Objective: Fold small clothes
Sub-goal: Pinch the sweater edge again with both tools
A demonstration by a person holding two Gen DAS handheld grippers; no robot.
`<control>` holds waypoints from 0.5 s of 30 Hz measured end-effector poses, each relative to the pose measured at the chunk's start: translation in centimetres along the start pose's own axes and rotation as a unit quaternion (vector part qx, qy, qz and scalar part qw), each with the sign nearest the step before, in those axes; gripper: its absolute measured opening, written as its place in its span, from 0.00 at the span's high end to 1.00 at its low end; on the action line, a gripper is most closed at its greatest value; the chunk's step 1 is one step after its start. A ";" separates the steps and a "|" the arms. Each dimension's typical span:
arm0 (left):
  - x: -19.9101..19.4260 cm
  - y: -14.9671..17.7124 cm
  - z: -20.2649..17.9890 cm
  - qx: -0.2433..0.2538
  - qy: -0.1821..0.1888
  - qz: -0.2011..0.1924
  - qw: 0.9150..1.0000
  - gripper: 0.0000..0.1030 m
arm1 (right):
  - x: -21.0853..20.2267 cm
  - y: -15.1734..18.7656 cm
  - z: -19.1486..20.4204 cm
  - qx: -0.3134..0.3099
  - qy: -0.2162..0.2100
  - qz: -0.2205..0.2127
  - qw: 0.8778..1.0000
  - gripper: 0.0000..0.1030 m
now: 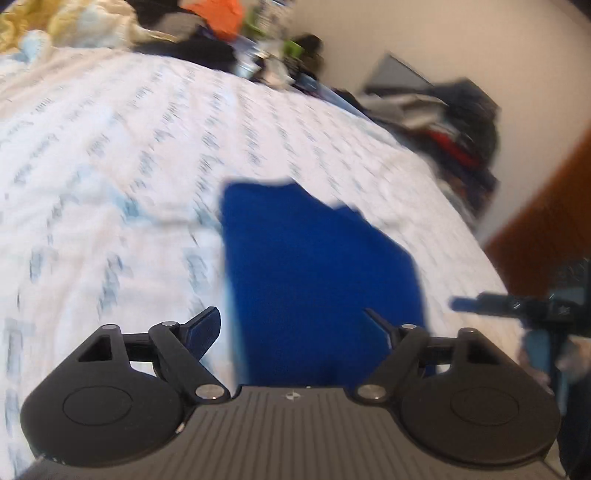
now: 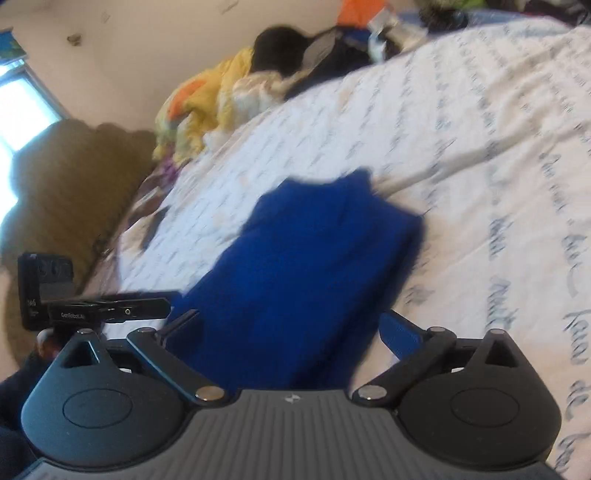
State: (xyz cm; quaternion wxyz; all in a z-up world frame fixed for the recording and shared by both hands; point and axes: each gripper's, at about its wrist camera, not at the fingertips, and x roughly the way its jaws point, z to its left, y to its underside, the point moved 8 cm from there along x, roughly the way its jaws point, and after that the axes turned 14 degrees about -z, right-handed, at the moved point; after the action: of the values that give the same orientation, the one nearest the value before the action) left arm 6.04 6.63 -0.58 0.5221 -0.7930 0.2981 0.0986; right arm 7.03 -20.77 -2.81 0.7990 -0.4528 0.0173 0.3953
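A small blue garment (image 1: 317, 266) lies folded on the white printed bedsheet (image 1: 110, 166). It also shows in the right wrist view (image 2: 314, 266). My left gripper (image 1: 295, 325) is open and empty, its fingers spread just above the garment's near edge. My right gripper (image 2: 291, 328) is open and empty, its fingers on either side of the garment's near end. The right gripper shows at the right edge of the left wrist view (image 1: 517, 310). The left gripper shows at the left of the right wrist view (image 2: 92, 310). Both views are blurred.
A pile of clothes (image 1: 207, 29) lies along the far side of the bed. More dark clothes (image 1: 454, 122) are heaped at the right by the wall. A yellow blanket (image 2: 207, 103) and a brown chair (image 2: 66, 192) stand to the left.
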 end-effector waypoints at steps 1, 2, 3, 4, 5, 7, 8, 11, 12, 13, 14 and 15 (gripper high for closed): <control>1.3 -1.3 0.5 -0.007 -0.011 -0.014 1.000 0.23 | 1.5 -1.0 -1.4 0.031 0.014 -0.016 0.999 0.01; 2.6 -2.3 0.9 -0.008 -0.017 -0.023 1.000 0.22 | 3.0 -1.9 -2.5 0.051 0.023 -0.027 0.998 0.01; 4.2 -3.1 1.3 -0.011 -0.027 -0.023 0.999 0.22 | 4.4 -2.5 -3.6 0.057 0.039 -0.032 0.997 0.01; 5.9 -3.7 1.6 -0.015 -0.039 -0.015 0.999 0.23 | 5.6 -2.9 -4.4 0.056 0.061 -0.026 0.996 0.01; 7.6 -3.9 1.8 -0.019 -0.046 0.000 0.999 0.26 | 6.7 -2.9 -4.8 0.051 0.073 -0.013 0.996 0.02; 10.0 -3.9 1.6 -0.020 -0.042 0.016 0.999 0.32 | 8.5 -1.8 -5.2 0.036 0.065 0.023 0.997 0.22; 10.6 -4.0 1.4 0.000 -0.046 0.014 0.999 0.51 | 8.6 -1.7 -5.0 0.013 0.060 0.007 0.998 0.25; 9.4 -4.0 -0.6 0.074 -0.053 -0.022 0.996 0.87 | 8.5 -0.7 -4.0 -0.003 0.048 0.024 0.999 0.86; 7.5 -3.5 -2.1 0.123 -0.047 -0.044 0.990 0.88 | 7.4 -0.5 -3.2 -0.024 0.040 0.018 0.999 0.87; 5.8 -2.6 -3.7 0.170 -0.029 -0.058 0.983 0.88 | 6.1 -0.1 -1.9 -0.038 0.029 0.014 0.999 0.87; 4.0 -1.2 -5.4 0.218 -0.006 -0.065 0.974 0.88 | 4.7 0.4 -1.1 -0.044 0.019 0.015 0.999 0.87; 2.9 0.3 -6.4 0.257 0.009 -0.062 0.964 0.88 | 3.2 1.0 -1.0 -0.044 0.013 0.018 0.999 0.87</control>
State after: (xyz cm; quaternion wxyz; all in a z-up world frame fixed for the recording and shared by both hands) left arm 7.23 -0.21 0.60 0.7108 -0.6498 0.2683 -0.0212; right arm 8.89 -19.24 -5.37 0.7706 -0.4924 0.0181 0.4042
